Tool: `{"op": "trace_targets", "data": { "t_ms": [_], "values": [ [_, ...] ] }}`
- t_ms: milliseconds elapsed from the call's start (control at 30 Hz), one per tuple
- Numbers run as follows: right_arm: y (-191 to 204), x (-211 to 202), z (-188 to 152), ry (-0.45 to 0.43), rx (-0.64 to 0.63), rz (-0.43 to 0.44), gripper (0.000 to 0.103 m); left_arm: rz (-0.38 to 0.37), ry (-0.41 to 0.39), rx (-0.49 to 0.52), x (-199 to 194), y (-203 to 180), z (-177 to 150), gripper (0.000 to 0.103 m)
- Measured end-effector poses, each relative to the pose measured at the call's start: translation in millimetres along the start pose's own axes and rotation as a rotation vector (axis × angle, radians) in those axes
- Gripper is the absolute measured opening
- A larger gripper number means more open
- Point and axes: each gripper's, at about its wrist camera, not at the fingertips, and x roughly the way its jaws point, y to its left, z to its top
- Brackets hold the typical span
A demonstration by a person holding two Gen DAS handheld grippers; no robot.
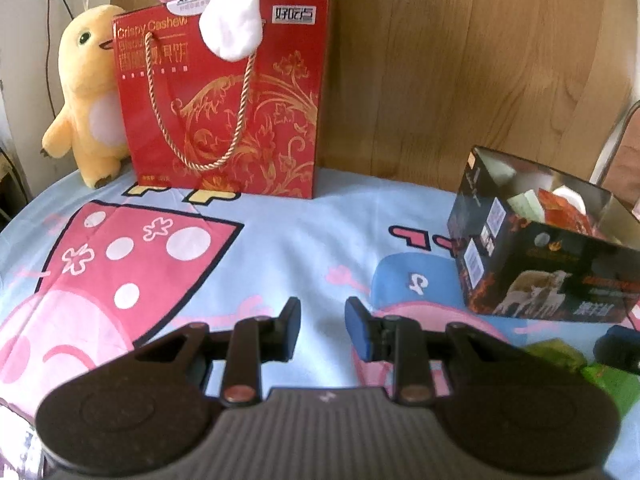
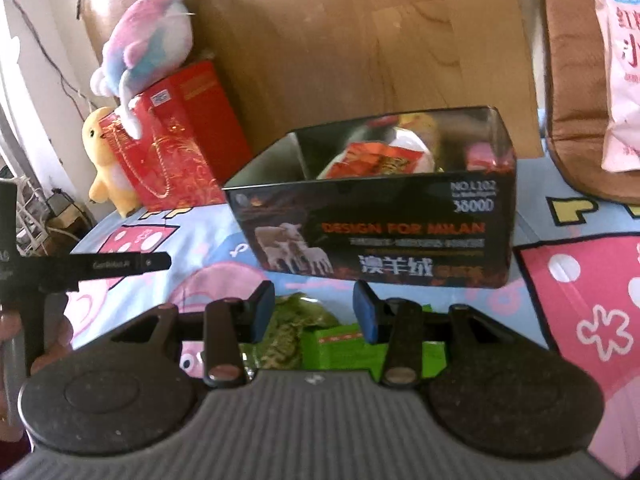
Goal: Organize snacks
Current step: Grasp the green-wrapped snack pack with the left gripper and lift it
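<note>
While the left gripper (image 1: 322,328) hangs over the cartoon-print cloth (image 1: 256,240) on the desk, its fingers (image 1: 290,330) sit apart w/ nothing between them, just pink and blue print below. The right gripper (image 2: 314,312) is angled down over a green snack packet (image 2: 340,346) lying on the cloth right in front of the black box (image 2: 380,236); its fingers (image 2: 366,312) are open too, either side of the packet from this view, but can't tell if they touch it, doesn't look gripped. The black box has its top open and there's already stuff inside, incl. a red-orange snack bag (image 2: 380,162) and some pale wrappers. In the left view that same box sits off to the right, w/ the green packet showing near the bottom right corner. At the back against the wood panel (image 1: 460,64) stands a red Crispy Cashew gift bag (image 1: 224,96), a yellow plush (image 1: 86,92) just beside it on the left, and a pastel plush (image 2: 148,44) lying on top. A pink bag (image 2: 624,68) leans on a brown cushion far right.
</note>
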Motion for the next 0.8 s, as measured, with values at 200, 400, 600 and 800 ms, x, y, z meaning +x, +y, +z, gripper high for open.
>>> {"op": "trace_targets", "data": {
  "t_ms": [200,400,600,800],
  "values": [
    [-7.1,20.0,4.0,0.071,0.036,0.061,0.046,-0.139,0.05,-0.084,-6.7,9.0,-9.6,0.026],
    [-9.8,28.8,5.7,0.141,0.116,0.16,0.046,-0.312,0.12,-0.175,-16.7,16.4,-30.7,0.026],
    [0.2,-16.2,-5.2,0.088,0.121,0.308,0.046,-0.347,0.112,-0.154,-26.3,13.4,-35.7,0.026],
    [1.7,-24.3,-28.4,0.139,0.086,0.28,0.047,-0.379,0.135,-0.149,-34.3,13.2,-43.2,0.026]
  ]
}}
